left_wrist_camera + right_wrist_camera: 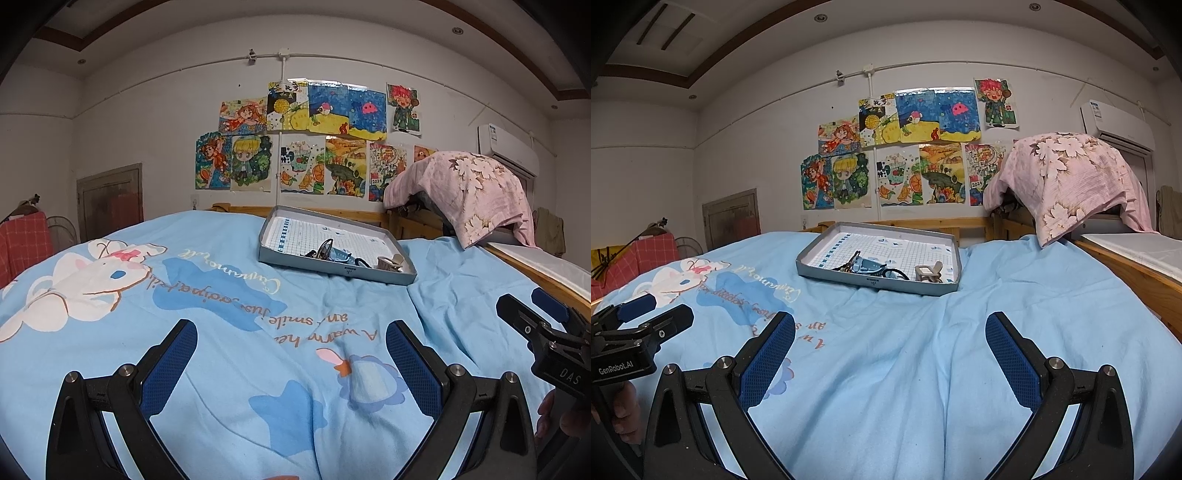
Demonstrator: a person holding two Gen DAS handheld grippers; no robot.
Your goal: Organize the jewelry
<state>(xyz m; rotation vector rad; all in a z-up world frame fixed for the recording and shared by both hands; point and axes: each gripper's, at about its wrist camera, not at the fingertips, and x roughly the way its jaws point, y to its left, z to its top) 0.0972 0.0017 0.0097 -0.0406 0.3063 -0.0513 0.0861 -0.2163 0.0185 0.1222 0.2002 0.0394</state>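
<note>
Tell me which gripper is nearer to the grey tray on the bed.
Roughly level, right perhaps slightly nearer. The right gripper faces the grey tray almost head-on; the left gripper sits left of it, tray ahead-right. Both open, well short.

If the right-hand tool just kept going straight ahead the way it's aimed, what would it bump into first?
Probably the grey tray holding the jewelry. The right tool is open over the blue bedspread, and the tray's near wall lies slightly left of dead ahead. If aimed lower, it would touch the bedspread first; depth is hard to judge.
</note>
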